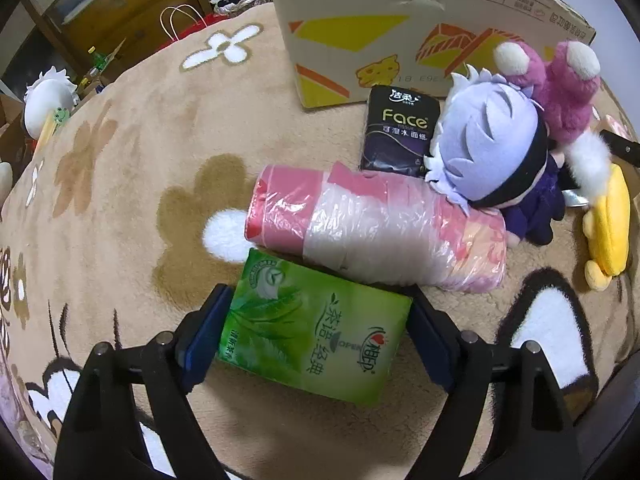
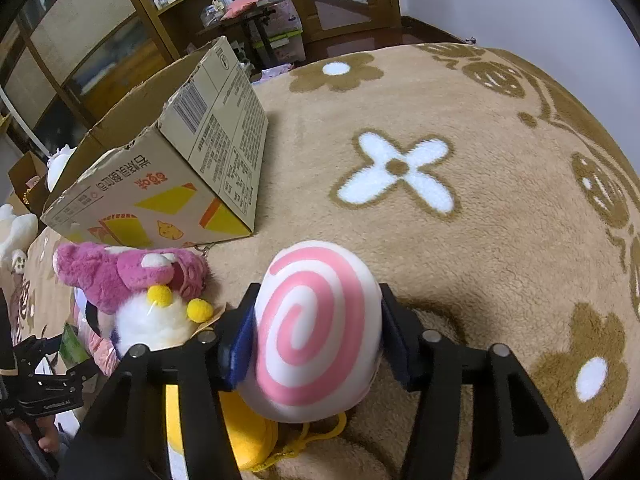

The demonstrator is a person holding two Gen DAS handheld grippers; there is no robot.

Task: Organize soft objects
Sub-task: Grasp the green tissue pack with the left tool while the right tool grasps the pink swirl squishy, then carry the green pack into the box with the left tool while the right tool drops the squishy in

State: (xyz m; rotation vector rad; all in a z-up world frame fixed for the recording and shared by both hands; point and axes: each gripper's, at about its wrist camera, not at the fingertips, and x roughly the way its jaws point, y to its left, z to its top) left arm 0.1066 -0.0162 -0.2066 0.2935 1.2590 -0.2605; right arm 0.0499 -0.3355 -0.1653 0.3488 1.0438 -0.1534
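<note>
the green tissue pack [image 1: 316,330] is being clamped between the blue pads [image 1: 208,336] of the left gripper [image 1: 314,336], low over the carpet [image 1: 132,160]. just beyond it a pink roll [image 1: 372,228] is lying on the carpet, touching the pack's far edge. a black tissue pack [image 1: 398,132] is standing behind the roll, just in front of the box [image 1: 400,12]. a lilac-haired doll [image 1: 492,148] is being leaned against the roll's right end, with a pink plush [image 1: 560,88] behind it and a yellow plush [image 1: 608,224] beside it.

the swirl ball [image 2: 316,332] is being squeezed on both sides by the right gripper [image 2: 316,332], above the carpet's near edge. the pink plush [image 2: 132,276] is lying to its left, in front of the box [image 2: 168,172], and the yellow plush [image 2: 240,432] is lying partly under the ball.
</note>
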